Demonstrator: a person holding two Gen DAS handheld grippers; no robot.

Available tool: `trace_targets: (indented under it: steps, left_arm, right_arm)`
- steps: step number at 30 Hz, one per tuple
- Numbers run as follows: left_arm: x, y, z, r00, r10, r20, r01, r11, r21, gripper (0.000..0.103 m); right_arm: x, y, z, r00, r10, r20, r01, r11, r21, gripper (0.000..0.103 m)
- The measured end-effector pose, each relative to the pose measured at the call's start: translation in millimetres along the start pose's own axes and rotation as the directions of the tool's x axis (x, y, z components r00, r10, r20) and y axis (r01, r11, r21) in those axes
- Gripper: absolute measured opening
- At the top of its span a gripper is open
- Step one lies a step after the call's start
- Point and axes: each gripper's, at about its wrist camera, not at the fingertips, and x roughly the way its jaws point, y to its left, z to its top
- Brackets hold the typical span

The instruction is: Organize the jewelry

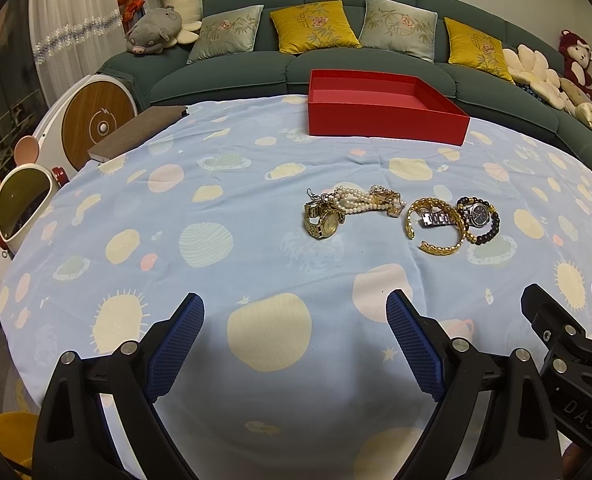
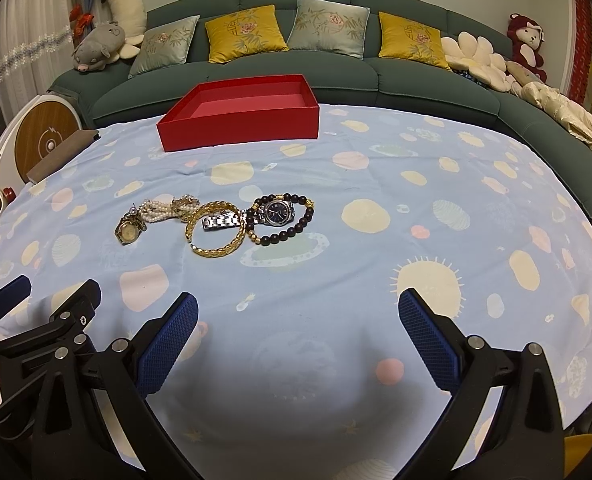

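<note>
A pile of jewelry lies mid-table: a gold watch (image 1: 322,221) (image 2: 128,232), a pearl strand (image 1: 358,200) (image 2: 155,211), a gold bangle (image 1: 436,226) (image 2: 215,234), a silver watch (image 1: 478,214) (image 2: 277,213) and a dark bead bracelet (image 1: 490,230) (image 2: 296,222). An empty red box (image 1: 384,106) (image 2: 239,114) stands at the far edge. My left gripper (image 1: 296,316) is open and empty, short of the pile. My right gripper (image 2: 298,312) is open and empty, near the front edge, right of the left gripper (image 2: 19,292).
The table carries a light blue patterned cloth (image 1: 215,208) (image 2: 436,184). A brown book (image 1: 135,132) lies at the far left corner. A green sofa (image 1: 235,72) with cushions and plush toys stands behind. A white machine (image 1: 55,140) stands to the left.
</note>
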Motion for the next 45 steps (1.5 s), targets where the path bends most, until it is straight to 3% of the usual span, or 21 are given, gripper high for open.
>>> trace_targets:
  steps: [45]
  left_arm:
    - [3.3,-1.4,-2.0,1.000,-0.007,-0.005,0.007,1.000,0.000,0.086]
  right_arm:
    - [0.6,2.2,-0.1,1.000,0.001,0.002,-0.001,1.000,0.000,0.098]
